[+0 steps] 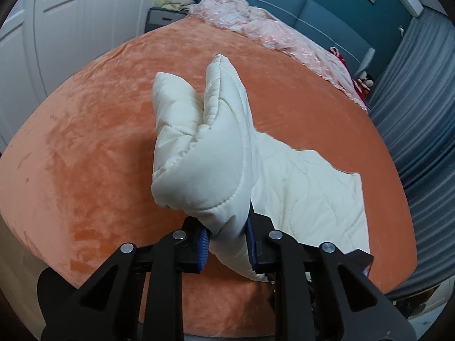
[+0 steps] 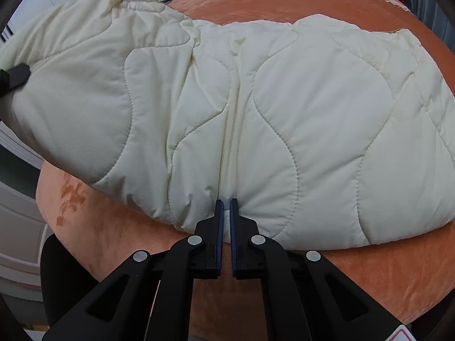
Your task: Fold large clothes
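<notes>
Orange bed (image 1: pixel 85 147); both grippers, left (image 1: pixel 227 244) and right (image 2: pixel 226 221), seemingly clamped on cream quilted jacket (image 2: pixel 256 113).

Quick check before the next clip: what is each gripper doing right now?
Left gripper: closed on a bunched part of the cream quilted padded garment.
Right gripper: closed, pinching that garment's near edge.

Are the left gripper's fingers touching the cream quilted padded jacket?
Touching. Left wrist view: both blue-padded fingers pinch a bunched fold of the jacket.
</notes>
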Available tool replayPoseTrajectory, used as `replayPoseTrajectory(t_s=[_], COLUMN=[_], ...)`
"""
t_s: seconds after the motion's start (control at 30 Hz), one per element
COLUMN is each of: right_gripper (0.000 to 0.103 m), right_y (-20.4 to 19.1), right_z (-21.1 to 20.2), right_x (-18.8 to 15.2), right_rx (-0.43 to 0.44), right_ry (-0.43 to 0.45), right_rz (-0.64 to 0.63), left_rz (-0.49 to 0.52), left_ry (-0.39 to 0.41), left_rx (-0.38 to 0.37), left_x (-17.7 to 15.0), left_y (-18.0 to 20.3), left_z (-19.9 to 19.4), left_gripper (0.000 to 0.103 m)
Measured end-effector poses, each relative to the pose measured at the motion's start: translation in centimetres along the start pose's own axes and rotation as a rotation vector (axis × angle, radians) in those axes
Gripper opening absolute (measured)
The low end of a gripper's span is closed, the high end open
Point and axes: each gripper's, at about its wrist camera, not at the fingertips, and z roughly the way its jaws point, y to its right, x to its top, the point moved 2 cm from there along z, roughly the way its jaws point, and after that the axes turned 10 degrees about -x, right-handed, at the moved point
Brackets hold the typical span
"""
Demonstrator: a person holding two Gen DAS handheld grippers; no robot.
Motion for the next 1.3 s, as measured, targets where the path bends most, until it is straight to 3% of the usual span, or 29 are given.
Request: replayPoseTrajectory(t_s=[0.17, 0.43, 0.63, 0.73, 0.8, 0.87, 1.0, 1.2, 1.3], right_gripper=[0.002, 0.004, 0.01, 0.015, 0.019, 0.039, 0.049, 0.063, 0.066], right_y=[2.8, 13.1, 18.8, 19.6, 19.5, 19.2, 17.1, 10.3, 6.8], right_z=[-3.5, -7.7, -10.4, -11.7, -12.4, -12.9, -14.3, -15.4, -13.4], right_x=[-0.6, -0.8, 0.2, 1.0, 1.9, 2.8, 4.6, 10.9, 13.2], right_rx=[-0.007, -0.221, -0.199, -0.156, -0.124, -0.085, 0.017, 0.121, 0.114], right_ry=[0.017, 0.04, 0.081, 0.101, 0.109, 0.124, 0.16, 0.217, 0.159], right_rz=[0.039, 0.142, 0.245, 0.259, 0.247, 0.237, 0.194, 0.031, -0.063], left_rz=[0.109, 0.252, 0.252, 0.167, 0.19, 0.233, 0.202, 0.107, 0.021], left_ry=[-0.028, -0.204, -0.398, -0.484, -0.428, -0.367, -0.256, -0.154, -0.14], left_rx=[-0.064, -0.07, -0.071, -0.121, -0.116, -0.116, -0.1, 0.114, 0.138], left_x=[-0.4, -5.0, -10.0, -11.4, -11.2, -10.5, -7.3, -3.1, -1.9], left_y=[5.9, 13.4, 16.0, 15.7, 15.6, 15.3, 12.6, 6.2, 3.1], left_z=[0.2, 6.8, 13.3, 13.9, 11.9, 8.9, 3.5, 1.4, 1.3], left_gripper=[0.018, 0.017, 0.013, 0.013, 0.014, 0.025, 0.034, 0.036, 0.036])
